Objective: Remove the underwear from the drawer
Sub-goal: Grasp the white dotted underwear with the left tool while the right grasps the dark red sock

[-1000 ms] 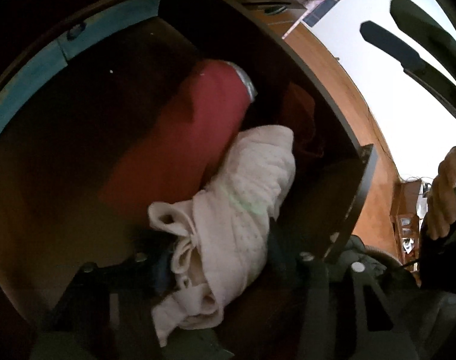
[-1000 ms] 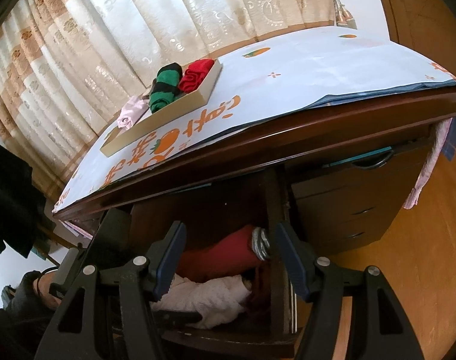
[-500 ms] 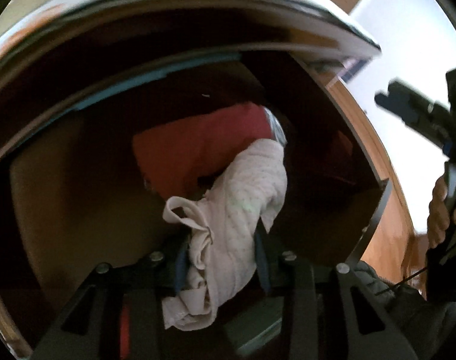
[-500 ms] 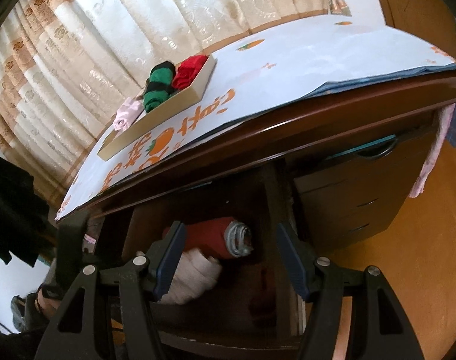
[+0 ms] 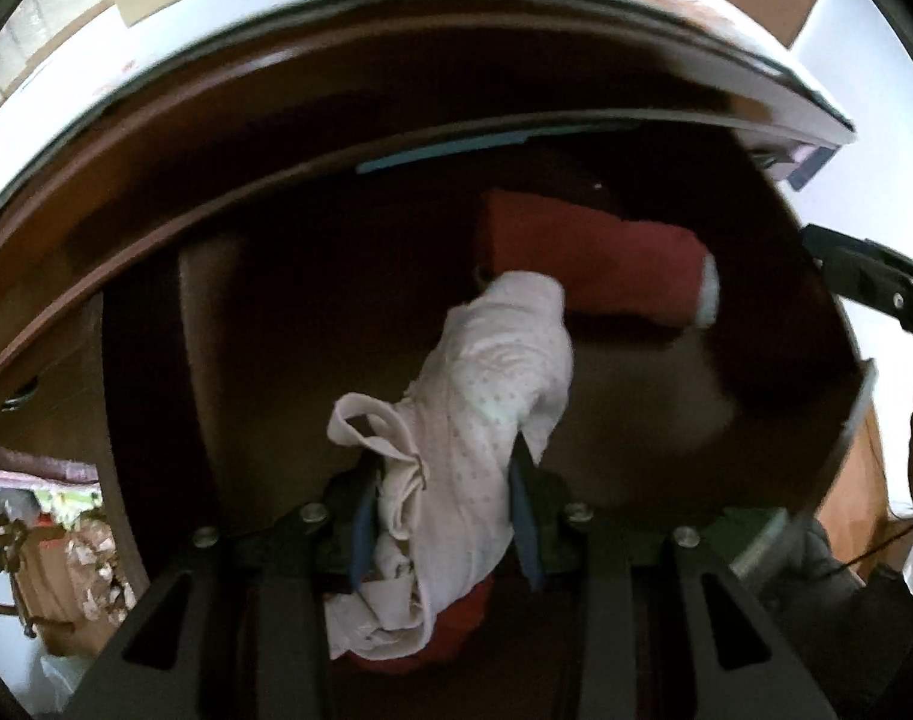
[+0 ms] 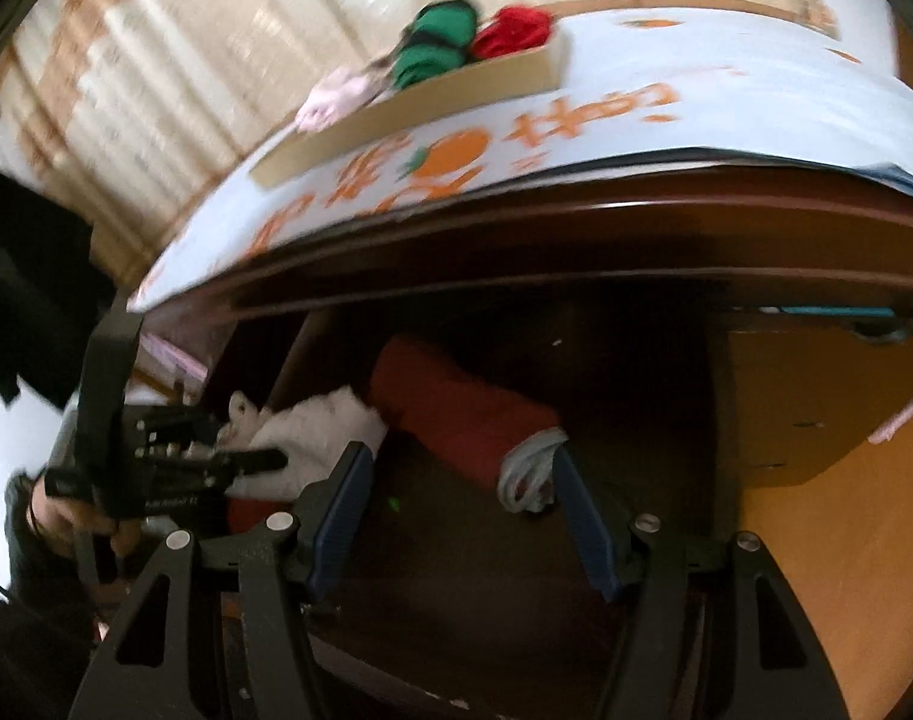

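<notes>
A pale pink dotted pair of underwear hangs bunched in my left gripper, whose jaws are shut on it above the open dark wooden drawer. A red rolled garment with a grey band lies deeper in the drawer. In the right wrist view the left gripper holds the pale underwear at the drawer's left side. My right gripper stands open over the drawer with nothing gripped, and the red roll lies just beyond its fingertips.
On the desk top, a white sheet with orange print carries a cardboard tray of green, red and pink rolled items. Closed drawers stand to the right. A curtain hangs behind. Another red cloth lies under the left gripper.
The left gripper closed on the pale underwear and drew it up and away from the red roll. The right gripper came down closer to the drawer and swung toward the red roll.
</notes>
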Motion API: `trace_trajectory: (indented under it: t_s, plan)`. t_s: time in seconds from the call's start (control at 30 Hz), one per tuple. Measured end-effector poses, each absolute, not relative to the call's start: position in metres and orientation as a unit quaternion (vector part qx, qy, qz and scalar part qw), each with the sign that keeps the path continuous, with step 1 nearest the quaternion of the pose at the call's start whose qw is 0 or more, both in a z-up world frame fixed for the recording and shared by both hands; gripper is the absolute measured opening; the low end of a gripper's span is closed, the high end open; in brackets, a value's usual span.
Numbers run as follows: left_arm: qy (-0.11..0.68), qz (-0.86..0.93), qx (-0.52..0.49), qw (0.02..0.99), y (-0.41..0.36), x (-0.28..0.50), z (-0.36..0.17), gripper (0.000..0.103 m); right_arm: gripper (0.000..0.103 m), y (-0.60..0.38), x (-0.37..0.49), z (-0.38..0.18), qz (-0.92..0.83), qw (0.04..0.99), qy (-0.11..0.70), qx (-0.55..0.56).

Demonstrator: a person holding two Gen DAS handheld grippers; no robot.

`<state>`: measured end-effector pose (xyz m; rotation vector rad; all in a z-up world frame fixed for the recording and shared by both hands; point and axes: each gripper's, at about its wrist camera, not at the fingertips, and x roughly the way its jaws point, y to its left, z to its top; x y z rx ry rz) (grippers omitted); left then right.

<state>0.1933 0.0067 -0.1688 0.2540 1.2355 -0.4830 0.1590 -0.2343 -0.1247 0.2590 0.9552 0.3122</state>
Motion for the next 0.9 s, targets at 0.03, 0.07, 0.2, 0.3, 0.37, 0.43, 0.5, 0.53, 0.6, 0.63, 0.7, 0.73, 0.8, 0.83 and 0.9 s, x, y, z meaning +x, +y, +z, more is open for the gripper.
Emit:
trace_trajectory:
  t_s: [0.03,0.07,0.2,0.3,0.37,0.43,0.5,0.53,0.6,0.63,0.7,0.73,0.8,0.83,0.9]
  plan:
    - [0.572,-0.224,0.115,0.781,0.006,0.196,-0.172,0.038,0.065,-0.229,0.163,-0.127,0.153,0.866,0.463,0.109]
    - [0.571,-0.224,0.114,0.781,0.005,0.197,-0.173,0.040,0.065,-0.224,0.166,-0.128,0.156,0.865,0.468,0.094]
    - [0.563,-0.219,0.127,0.786,0.014,0.197,-0.171,0.049,0.065,-0.193,0.183,-0.134,0.185,0.853,0.488,0.001]
    - [0.565,-0.226,0.137,0.782,0.012,0.196,-0.172,0.058,0.065,-0.175,0.191,-0.143,0.207,0.837,0.504,-0.048]
    - [0.565,-0.228,0.148,0.779,0.009,0.196,-0.173,0.061,0.065,-0.164,0.197,-0.151,0.216,0.826,0.515,-0.080]
    - [0.564,-0.230,0.161,0.776,0.006,0.200,-0.172,0.065,0.065,-0.159,0.204,-0.157,0.216,0.819,0.521,-0.102]
    - [0.567,-0.232,0.165,0.773,0.000,0.203,-0.176,0.070,0.065,-0.155,0.209,-0.161,0.218,0.814,0.526,-0.116]
    - [0.570,-0.232,0.168,0.771,-0.001,0.205,-0.178,0.071,0.065,-0.153,0.212,-0.164,0.219,0.810,0.530,-0.125]
    - [0.574,-0.227,0.175,0.767,-0.003,0.208,-0.183,0.071,0.065,-0.148,0.215,-0.168,0.222,0.803,0.533,-0.148]
    - [0.575,-0.226,0.176,0.766,-0.004,0.209,-0.185,0.071,0.065,-0.146,0.216,-0.170,0.223,0.800,0.534,-0.159]
    - [0.580,-0.225,0.177,0.763,-0.005,0.210,-0.189,0.071,0.065,-0.140,0.218,-0.175,0.222,0.794,0.535,-0.184]
    - [0.581,-0.227,0.178,0.761,-0.005,0.210,-0.191,0.072,0.065,-0.138,0.220,-0.177,0.221,0.792,0.536,-0.191]
    - [0.582,-0.230,0.184,0.758,-0.007,0.209,-0.194,0.073,0.065,-0.135,0.224,-0.182,0.219,0.788,0.537,-0.206]
    - [0.582,-0.231,0.186,0.757,-0.008,0.209,-0.195,0.073,0.065,-0.133,0.227,-0.183,0.219,0.787,0.538,-0.210]
    - [0.585,-0.231,0.185,0.755,-0.008,0.209,-0.197,0.073,0.065,-0.131,0.230,-0.186,0.220,0.783,0.538,-0.219]
